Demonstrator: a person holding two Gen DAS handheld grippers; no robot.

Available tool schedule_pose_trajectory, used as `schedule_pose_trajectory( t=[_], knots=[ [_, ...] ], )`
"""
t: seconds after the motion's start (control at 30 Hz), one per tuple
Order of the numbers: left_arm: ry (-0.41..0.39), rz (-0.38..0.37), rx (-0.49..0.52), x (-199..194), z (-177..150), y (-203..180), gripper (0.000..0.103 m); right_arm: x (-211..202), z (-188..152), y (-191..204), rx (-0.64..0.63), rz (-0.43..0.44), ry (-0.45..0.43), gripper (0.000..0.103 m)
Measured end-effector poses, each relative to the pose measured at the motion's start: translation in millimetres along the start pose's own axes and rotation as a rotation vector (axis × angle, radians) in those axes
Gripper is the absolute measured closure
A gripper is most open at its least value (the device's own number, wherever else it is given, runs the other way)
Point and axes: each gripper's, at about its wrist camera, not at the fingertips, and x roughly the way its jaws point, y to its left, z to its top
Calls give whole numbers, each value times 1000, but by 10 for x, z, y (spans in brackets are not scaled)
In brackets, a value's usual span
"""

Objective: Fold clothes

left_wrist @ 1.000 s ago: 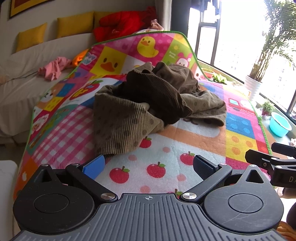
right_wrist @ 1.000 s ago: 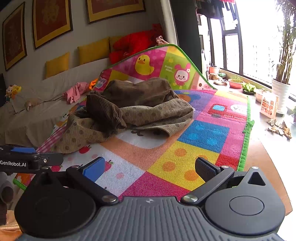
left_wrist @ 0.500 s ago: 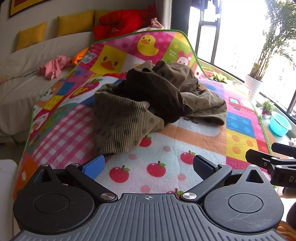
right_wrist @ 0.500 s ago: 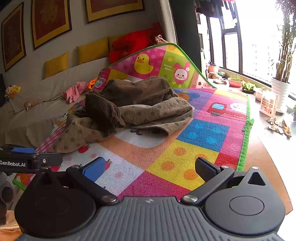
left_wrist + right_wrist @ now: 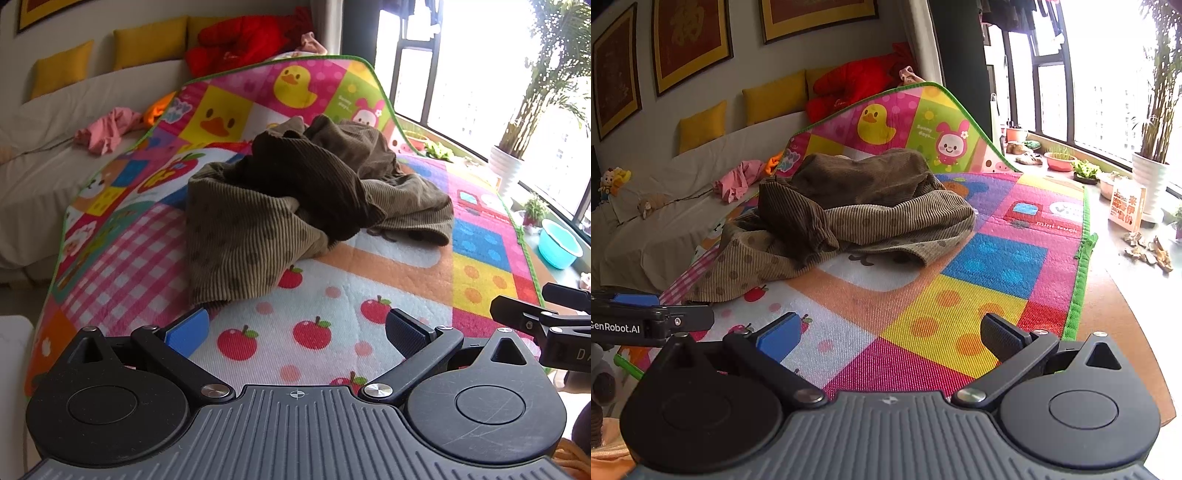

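Two hand-held grippers are in view, and I hold both with fingers spread wide and nothing between them. My left gripper (image 5: pixel 295 328) hovers over the apple-print section of the colourful patchwork play mat (image 5: pixel 480 280); its blue-padded finger (image 5: pixel 186 326) sits just beside the near hem of the crumpled brown corduroy garment with dark dots (image 5: pixel 295 199), not touching it. My right gripper (image 5: pixel 886 332) hovers over the yellow and pink squares of the mat (image 5: pixel 993 254), well apart from the garment (image 5: pixel 849 214). The garment lies bunched in a heap at the mat's middle, darker folds on top of a lighter layer. A turquoise plastic basin (image 5: pixel 559 243) stands beyond the mat's right edge. Pink cloth (image 5: pixel 738 179) lies on the cream sofa (image 5: pixel 665 206).
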Motion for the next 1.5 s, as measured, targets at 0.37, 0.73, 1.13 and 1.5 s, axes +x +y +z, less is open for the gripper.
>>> schedule_pose_trajectory(
  t=[0.37, 0.73, 1.13, 1.5],
  knots=[
    [-7, 33, 104, 256, 119, 155, 0, 294, 168, 62, -224, -80, 15, 0],
    [32, -57, 148, 829, 487, 421, 0, 1525, 536, 85, -498, -171, 69, 0],
    [-17, -216, 52, 1060, 789, 545, 0, 1724, 808, -468, -425, -518, -86, 0],
    [-7, -268, 228, 718, 464, 388, 0, 961, 635, -1010, -255, -676, -196, 0]
  ],
)
